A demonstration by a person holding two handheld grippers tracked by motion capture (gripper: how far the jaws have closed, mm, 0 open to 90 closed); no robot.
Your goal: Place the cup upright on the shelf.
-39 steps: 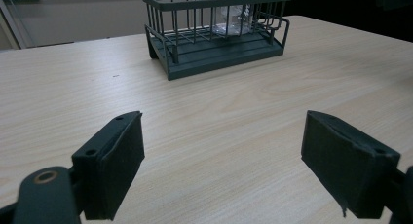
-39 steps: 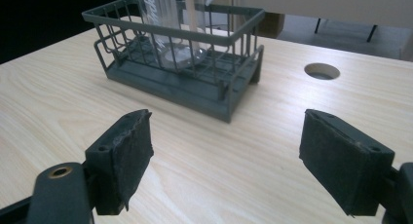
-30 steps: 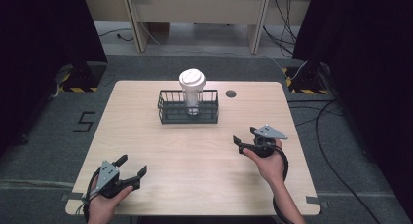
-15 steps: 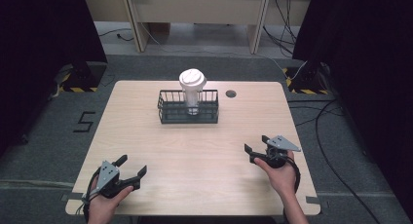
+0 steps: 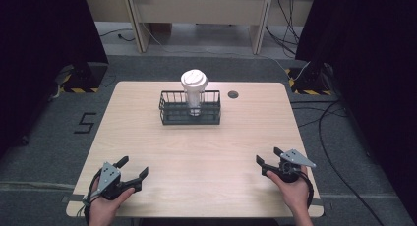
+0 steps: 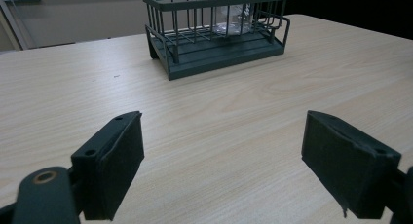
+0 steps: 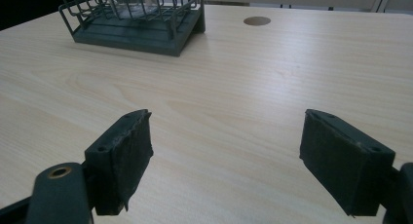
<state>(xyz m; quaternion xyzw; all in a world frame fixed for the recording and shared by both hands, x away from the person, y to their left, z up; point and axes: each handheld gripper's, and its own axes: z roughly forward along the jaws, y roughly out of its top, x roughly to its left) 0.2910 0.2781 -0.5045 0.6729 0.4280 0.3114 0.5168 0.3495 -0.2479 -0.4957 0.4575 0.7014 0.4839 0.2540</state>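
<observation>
While both hands rest low at table's near edge, left gripper [image 5: 132, 168] & right gripper [image 5: 268, 155] gape, holding nothing.

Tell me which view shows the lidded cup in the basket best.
The high view: the whole cup with its white lid stands in the wire basket. Both gripper views catch just its clear lower part behind the bars, top cropped.

The left hand-held gripper [image 5: 132, 168] is held low at the near left, its jaws spread wide and nothing held between them. The right hand-held gripper [image 5: 268, 158] is held at the near right, jaws likewise spread wide, gripped from behind by the right hand [image 5: 295, 191].
</observation>
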